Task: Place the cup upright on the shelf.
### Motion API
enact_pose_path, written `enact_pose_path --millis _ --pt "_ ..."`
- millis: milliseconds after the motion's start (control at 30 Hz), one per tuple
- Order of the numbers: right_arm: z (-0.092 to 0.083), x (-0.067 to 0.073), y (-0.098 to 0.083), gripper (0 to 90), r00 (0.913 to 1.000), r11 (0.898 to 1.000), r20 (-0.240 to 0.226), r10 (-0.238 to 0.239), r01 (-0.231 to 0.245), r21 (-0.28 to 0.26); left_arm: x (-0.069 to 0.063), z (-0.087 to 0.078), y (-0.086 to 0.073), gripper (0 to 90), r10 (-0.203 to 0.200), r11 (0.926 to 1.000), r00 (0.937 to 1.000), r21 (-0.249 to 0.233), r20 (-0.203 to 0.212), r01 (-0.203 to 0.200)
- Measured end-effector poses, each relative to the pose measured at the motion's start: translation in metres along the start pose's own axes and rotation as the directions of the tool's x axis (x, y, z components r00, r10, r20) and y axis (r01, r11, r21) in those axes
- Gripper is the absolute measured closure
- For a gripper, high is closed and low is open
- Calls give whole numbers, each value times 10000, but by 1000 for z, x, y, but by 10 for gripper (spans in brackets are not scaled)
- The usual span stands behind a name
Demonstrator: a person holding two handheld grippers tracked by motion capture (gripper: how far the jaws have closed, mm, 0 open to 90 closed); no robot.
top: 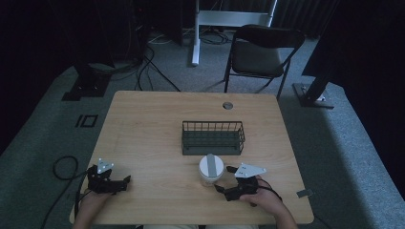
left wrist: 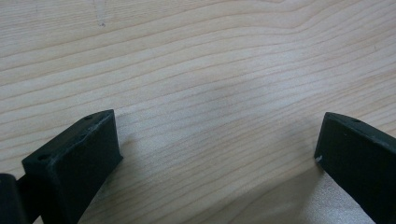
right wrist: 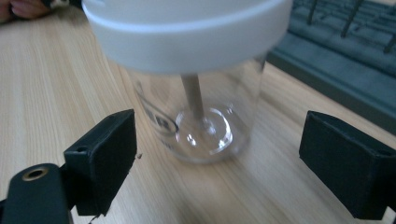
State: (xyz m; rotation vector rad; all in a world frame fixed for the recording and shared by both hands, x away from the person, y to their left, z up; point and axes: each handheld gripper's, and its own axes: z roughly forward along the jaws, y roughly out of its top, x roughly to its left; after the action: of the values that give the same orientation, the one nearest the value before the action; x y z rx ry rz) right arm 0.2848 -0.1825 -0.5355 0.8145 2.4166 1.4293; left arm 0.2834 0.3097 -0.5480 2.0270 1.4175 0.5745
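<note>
A clear plastic jar [top: 210, 171] with a white lid stands upright on the wooden table [top: 143, 129], just in front of a dark wire basket [top: 213, 138]. In the right gripper view the jar [right wrist: 201, 88] stands close ahead, with a brown stick inside it. My right gripper [top: 224, 181] is open just right of the jar, and its jaws [right wrist: 219, 154] stand wide apart on either side without touching it. My left gripper [top: 125, 183] rests low at the table's front left, open, with bare wood between its jaws [left wrist: 217, 140].
The basket [right wrist: 345, 42] lies just beyond the jar. A round cable hole [top: 228, 105] sits at the table's far edge. Past the table stand a folding chair [top: 260, 52], stand bases and loose cables on the carpet.
</note>
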Motion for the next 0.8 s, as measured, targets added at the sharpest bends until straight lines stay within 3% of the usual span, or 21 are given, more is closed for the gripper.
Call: enact_pose_path --millis 333,533,800 --pt "12 11 5 108 9999 9979 -118 -119 111 -640 0 0 0 1 2 10000 10000 0 1 -2" --pt "17 11 7 108 9996 9959 -77 286 -292 -857 0 0 0 1 11 10000 10000 1 8 -11" --pt "24 13 8 108 9992 9938 114 389 -375 -1046 0 0 0 1 -1 10000 10000 -11 11 1"
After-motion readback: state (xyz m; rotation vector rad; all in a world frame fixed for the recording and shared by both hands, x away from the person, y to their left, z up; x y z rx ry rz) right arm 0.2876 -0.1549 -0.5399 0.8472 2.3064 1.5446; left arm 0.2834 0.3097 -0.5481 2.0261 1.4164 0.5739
